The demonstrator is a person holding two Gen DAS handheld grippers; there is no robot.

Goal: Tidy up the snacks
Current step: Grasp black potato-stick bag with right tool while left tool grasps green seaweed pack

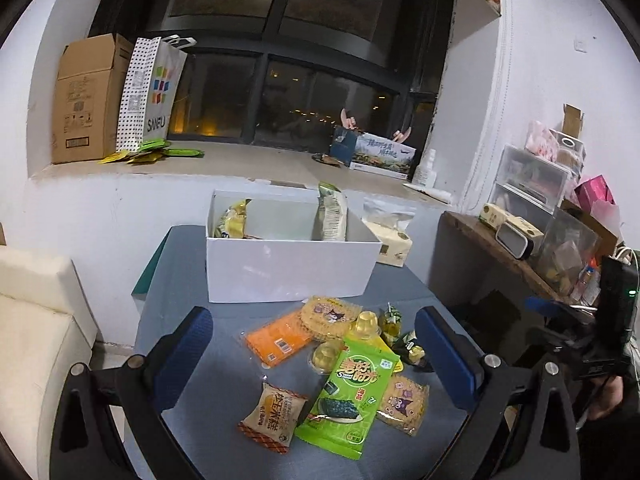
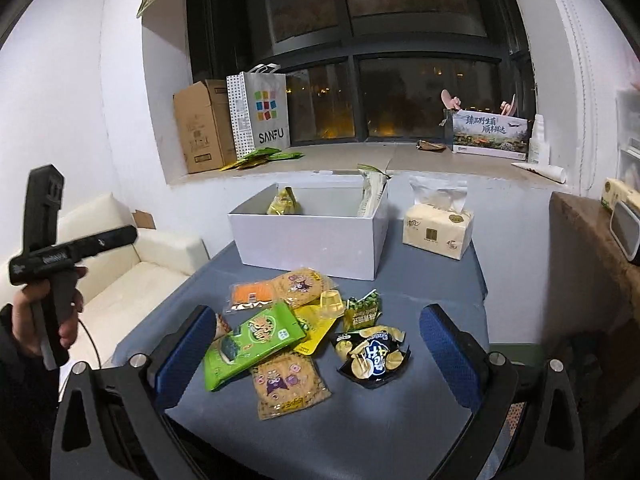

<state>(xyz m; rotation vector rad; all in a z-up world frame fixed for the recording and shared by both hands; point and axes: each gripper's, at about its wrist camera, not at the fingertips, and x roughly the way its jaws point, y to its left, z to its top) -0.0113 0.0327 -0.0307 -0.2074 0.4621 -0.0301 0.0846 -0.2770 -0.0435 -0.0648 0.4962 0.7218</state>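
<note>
- Left wrist view: the left gripper hovers above the blue-grey tabletop, jaws spread wide and empty, framing the whole heap of snacks, likely to size up a first pick.
- Front and centre lies the green seaweed pack, partly over a round cartoon cracker pack; the rice cake packet sits just beside it on the left, clear of the pile and probably the easiest grab.
- Behind them, an orange packet and two jelly cups are bunched together near the white box.
- That box stands open at the tabletop's far side and already has a yellow packet and a tall pack leaning in its corners, so it looks to be the destination.
- Right wrist view: the right gripper also hangs with jaws spread, holding nothing.
- A dark chip bag lies nearest its right finger, apart from the heap.
- At the left, a hand grips the other tool's handle.
- A tissue pack stands beside the box, out of the way.
</note>
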